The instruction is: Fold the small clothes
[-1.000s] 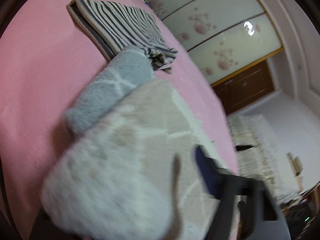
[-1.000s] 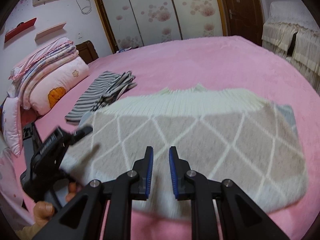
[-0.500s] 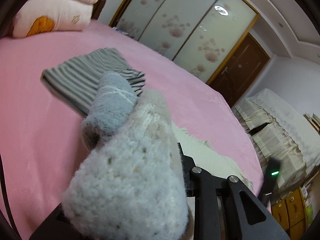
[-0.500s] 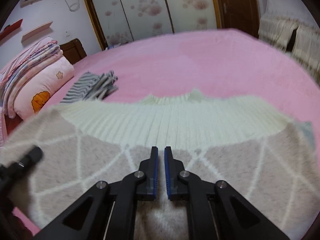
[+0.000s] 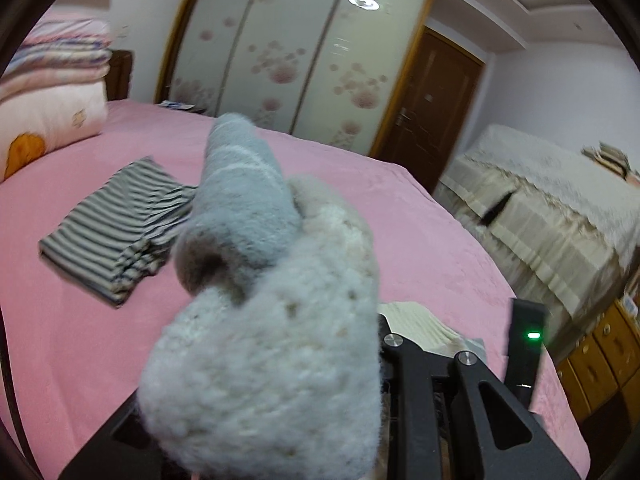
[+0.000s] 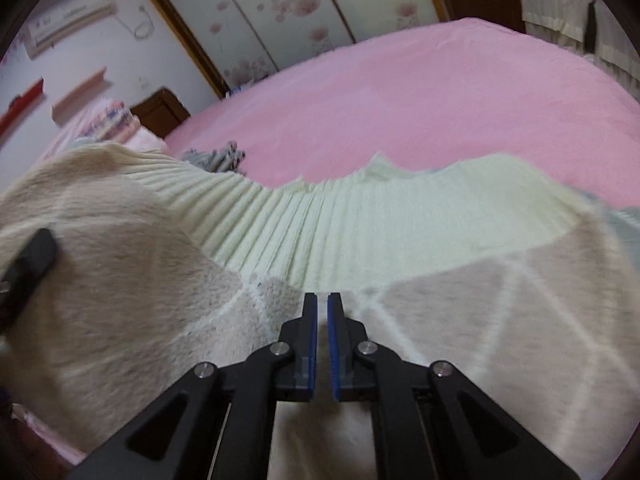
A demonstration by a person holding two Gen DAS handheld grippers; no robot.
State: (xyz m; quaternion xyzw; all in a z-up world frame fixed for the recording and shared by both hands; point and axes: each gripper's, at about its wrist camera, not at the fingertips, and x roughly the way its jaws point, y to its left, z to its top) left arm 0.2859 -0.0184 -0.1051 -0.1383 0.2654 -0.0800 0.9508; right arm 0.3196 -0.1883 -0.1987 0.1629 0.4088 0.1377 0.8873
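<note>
A fuzzy beige sweater [image 6: 460, 300] with white diamond lines and a ribbed cream hem [image 6: 360, 216] lies on the pink bed [image 6: 420, 100]. My left gripper is shut on the sweater's left edge [image 5: 272, 360] and holds it lifted and bunched, a grey sleeve [image 5: 240, 200] sticking up; its fingertips are hidden in the wool. It also shows at the left of the right wrist view [image 6: 28, 264]. My right gripper [image 6: 322, 320] rests over the sweater's middle, jaws almost together with a narrow gap and nothing between them.
A folded grey-striped garment [image 5: 116, 228] lies on the bed to the left. Stacked quilts and a pillow [image 5: 48, 92] are at the head. A covered cabinet [image 5: 560, 216] stands past the bed's right edge, sliding wardrobe doors [image 5: 300, 52] behind.
My left gripper has lifted the sweater's left edge up and toward the middle. My right gripper has closed from a wider gap and moved forward onto the sweater's centre.
</note>
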